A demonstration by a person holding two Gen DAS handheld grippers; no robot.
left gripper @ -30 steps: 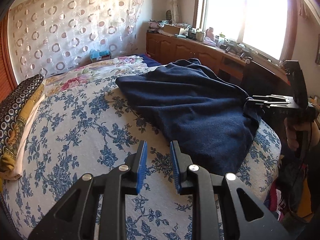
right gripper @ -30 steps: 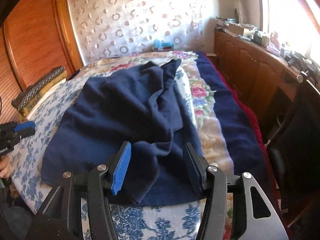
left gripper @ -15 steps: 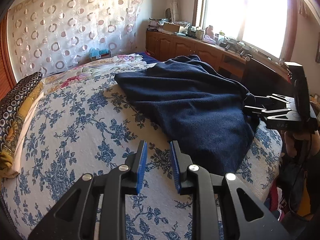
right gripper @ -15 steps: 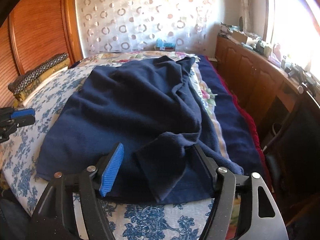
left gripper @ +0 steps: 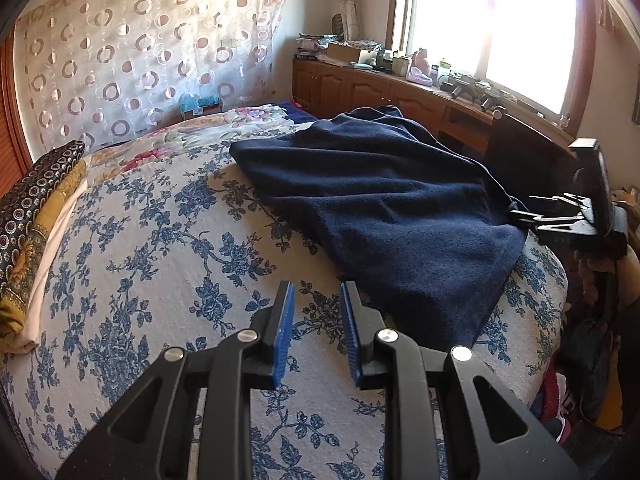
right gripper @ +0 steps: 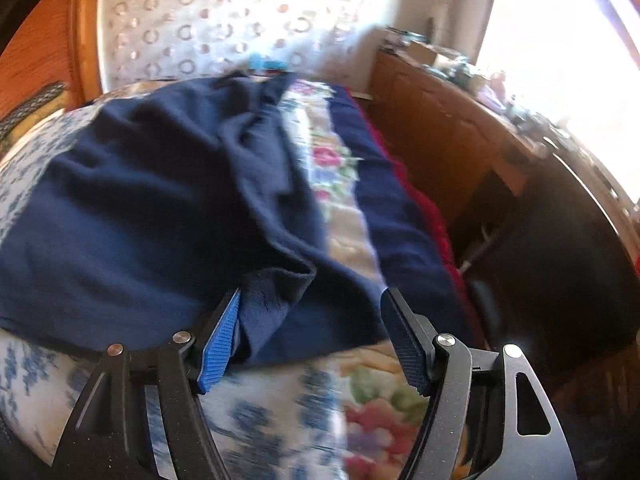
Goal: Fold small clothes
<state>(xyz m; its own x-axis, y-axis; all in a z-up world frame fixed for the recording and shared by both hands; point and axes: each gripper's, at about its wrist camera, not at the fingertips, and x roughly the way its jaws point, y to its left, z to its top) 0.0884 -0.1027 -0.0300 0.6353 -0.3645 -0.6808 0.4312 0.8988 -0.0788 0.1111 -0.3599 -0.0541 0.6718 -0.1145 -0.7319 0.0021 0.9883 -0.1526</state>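
The left gripper [left gripper: 316, 328] hangs over the bed with its blue-padded fingers [left gripper: 285, 332] set a narrow gap apart and nothing between them; only the blue-flowered bedspread [left gripper: 160, 240] shows through the gap. Just beyond its right finger lies the near edge of the navy garment [left gripper: 392, 208], spread rumpled across the bed toward the edge nearest the window.

The right gripper [right gripper: 316, 336] stands wide apart at the near corner of the same garment [right gripper: 160, 208]. A folded flap of the cloth lies between its fingers and touches the left blue pad [right gripper: 220, 340], while the right finger stands clear of the cloth, so nothing is clamped. In the left wrist view this gripper [left gripper: 560, 216] shows at the garment's corner by the bed's window-side edge.

Farther out, a stack of folded patterned cloth [left gripper: 36, 216] sits at the bed's opposite edge. A wooden cabinet [left gripper: 360, 88] runs under the bright window [left gripper: 492, 20].
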